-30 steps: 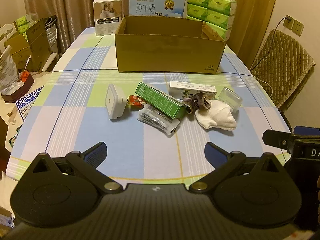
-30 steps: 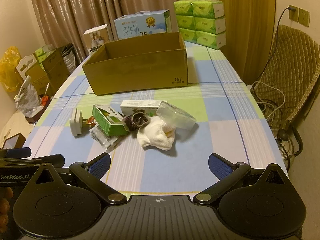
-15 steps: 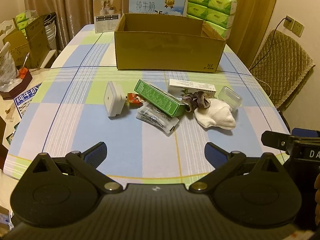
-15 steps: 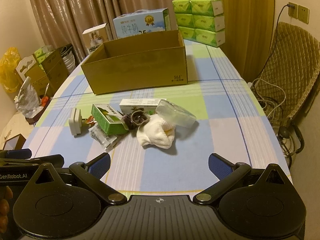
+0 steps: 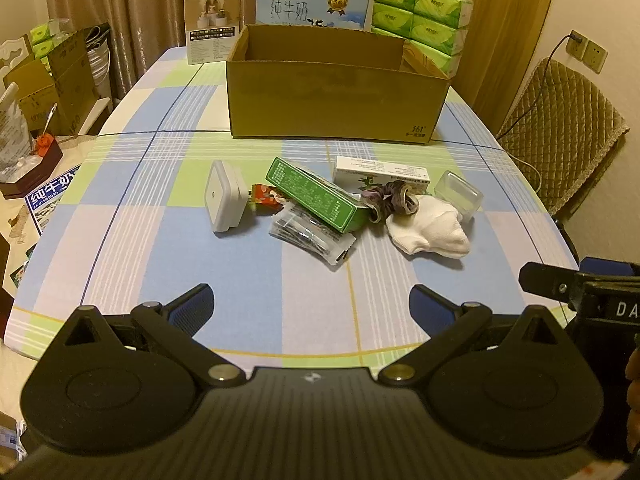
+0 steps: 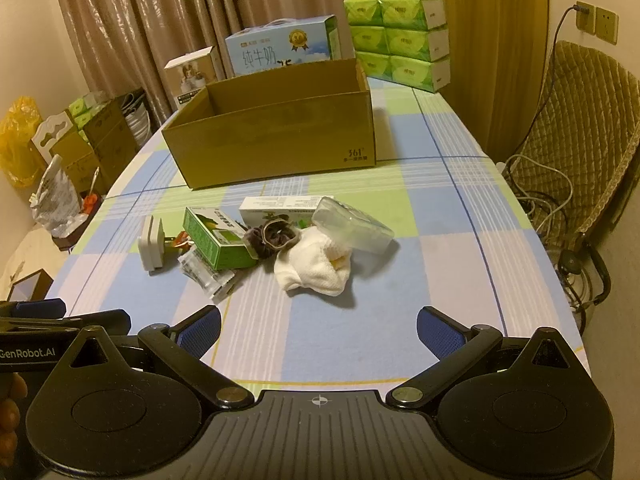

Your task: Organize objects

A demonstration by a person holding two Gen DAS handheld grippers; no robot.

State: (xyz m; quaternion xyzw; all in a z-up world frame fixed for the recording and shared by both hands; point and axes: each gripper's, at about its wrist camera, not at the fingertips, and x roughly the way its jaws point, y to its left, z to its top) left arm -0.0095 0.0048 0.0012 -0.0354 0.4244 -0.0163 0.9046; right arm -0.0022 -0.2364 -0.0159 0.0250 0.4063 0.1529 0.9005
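your left claw [image 5: 310, 306] and right claw [image 6: 318, 330] both hang wide and empty at the near edge of the surface [image 5: 248, 276]. the clutter lies ahead, short of the cardboard box [image 5: 336, 96]; the white cloth [image 6: 314, 266] sits nearest your right claw.

cardboard box [image 5: 336, 96] at 12 o'clock on table [image 5: 132, 240] | item pile before it | adapter [image 5: 222, 196] at pile's 9 | sock [image 5: 430, 230] at 3

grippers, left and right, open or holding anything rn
Left gripper: open, holding nothing, short of the clutter on the table.
Right gripper: open, holding nothing.
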